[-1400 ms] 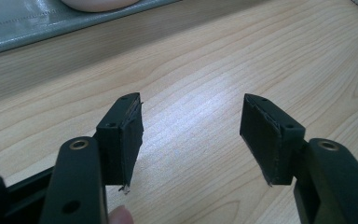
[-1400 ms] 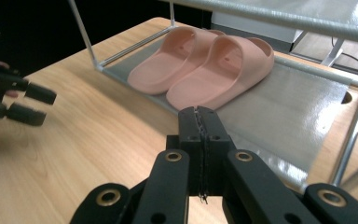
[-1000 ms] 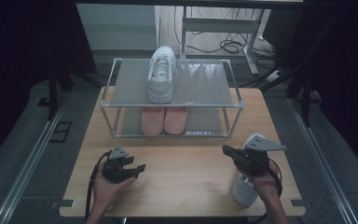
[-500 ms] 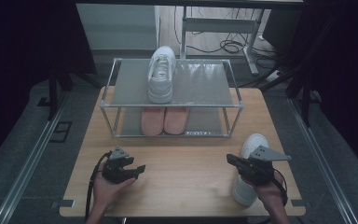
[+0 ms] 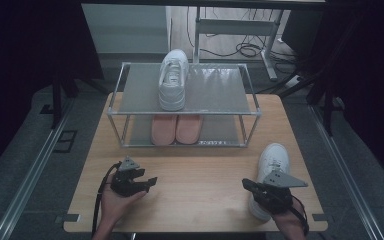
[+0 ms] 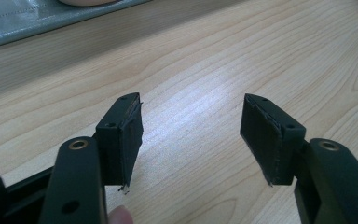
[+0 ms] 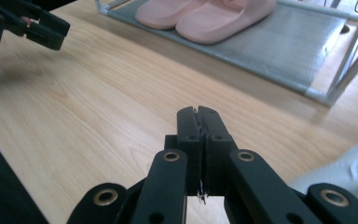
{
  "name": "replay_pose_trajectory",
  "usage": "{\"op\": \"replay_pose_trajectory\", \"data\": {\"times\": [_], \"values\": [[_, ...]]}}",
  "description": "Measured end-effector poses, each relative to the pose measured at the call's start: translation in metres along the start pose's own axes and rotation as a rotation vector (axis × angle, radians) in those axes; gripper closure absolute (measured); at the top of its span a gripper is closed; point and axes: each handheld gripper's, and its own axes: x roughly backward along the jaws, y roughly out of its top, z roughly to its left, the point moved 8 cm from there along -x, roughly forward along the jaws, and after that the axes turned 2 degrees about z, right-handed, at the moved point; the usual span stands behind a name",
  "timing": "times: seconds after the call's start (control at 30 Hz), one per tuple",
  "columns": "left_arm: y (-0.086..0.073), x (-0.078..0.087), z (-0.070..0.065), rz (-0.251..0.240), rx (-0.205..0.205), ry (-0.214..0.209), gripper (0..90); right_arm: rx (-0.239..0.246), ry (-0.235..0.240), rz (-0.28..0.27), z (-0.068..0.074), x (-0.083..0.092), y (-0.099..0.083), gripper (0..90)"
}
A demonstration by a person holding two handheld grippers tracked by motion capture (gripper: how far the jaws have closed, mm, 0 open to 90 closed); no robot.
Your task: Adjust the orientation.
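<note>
The right gripper [image 5: 247, 185] sits low over the near right corner of the surface [image 5: 200, 180], its jaws pressed together with nothing between them; in the right gripper view [image 7: 199, 116] the two pads meet along a thin seam above bare wood. Just beside it, partly under the hand, a white shoe [image 5: 272, 162] lies flat on the surface with its toe pointing away from the person (its heel end is hidden by the gripper). A pale patch of that shoe [image 7: 349, 170] edges in at the lower right of the right gripper view.

The left gripper [image 5: 150, 182] rests near the front left of the surface, held in the left hand [image 5: 112, 197]. Its jaws stand wide apart and empty, with only wood grain between the pads in the left gripper view [image 6: 191, 135].

At the far side stands a two-level rack [image 5: 252, 107]. A second white shoe [image 5: 173, 80] sits on its top shelf, toe away from the person. Pink slippers [image 5: 176, 128] lie side by side on the lower shelf, also seen in the right gripper view [image 7: 205, 14].
</note>
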Motion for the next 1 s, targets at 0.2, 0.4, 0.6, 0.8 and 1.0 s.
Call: {"op": "replay_pose_trajectory", "data": {"times": [0.2,0.4,0.6,0.8,1.0], "values": [[0.0,0.0,0.0,0.002,-0.001,0.001,39.3,-0.016,-0.026,0.017,0.003,0.006,-0.016,89.1],[-0.001,-0.002,-0.001,0.008,-0.006,0.001,39.1,-0.016,-0.041,0.06,0.003,0.0,-0.031,89.2],[-0.001,0.0,0.0,0.005,-0.003,0.002,39.1,-0.001,-0.068,0.081,0.003,-0.002,-0.033,89.2],[0.0,0.001,0.001,-0.002,0.0,0.006,39.1,0.007,-0.088,0.099,0.003,0.002,-0.041,89.3],[0.0,0.001,0.0,-0.002,0.003,0.006,39.1,-0.001,-0.118,0.093,0.0,0.015,-0.05,89.4]]}}
